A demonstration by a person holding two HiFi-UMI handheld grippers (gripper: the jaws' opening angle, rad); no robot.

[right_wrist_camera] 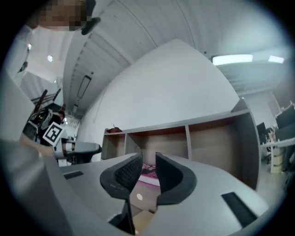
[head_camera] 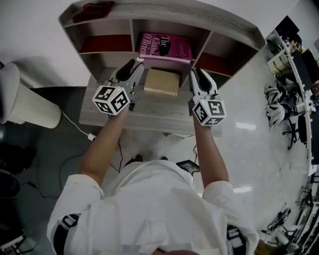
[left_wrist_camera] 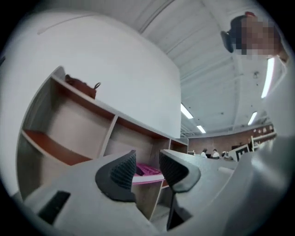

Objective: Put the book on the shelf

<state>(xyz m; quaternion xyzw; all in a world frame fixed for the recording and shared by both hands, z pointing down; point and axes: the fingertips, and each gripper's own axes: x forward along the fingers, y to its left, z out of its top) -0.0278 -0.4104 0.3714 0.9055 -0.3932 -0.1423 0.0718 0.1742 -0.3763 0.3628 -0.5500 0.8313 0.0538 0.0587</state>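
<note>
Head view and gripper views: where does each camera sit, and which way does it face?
Head view: on the person's head, looking steeply down at the shelf and pink book; both forearms, left tongs and right tongs show.
Left gripper view: on the left tongs, facing the shelf; its open jaws show.
Right gripper view: on the right tongs, facing the shelf; its open jaws show.
Shared: all three show the pink book.

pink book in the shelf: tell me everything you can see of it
The pink book lies flat, cover up, on the floor of the middle compartment of the shelf. The cover is magenta with large white lettering and a dark shape near its middle, and it looks like a glossy paperback. The white page edge faces the open front. It is closed and looks undamaged. Only the compartment floor touches it; nothing lies on top of it.
</note>
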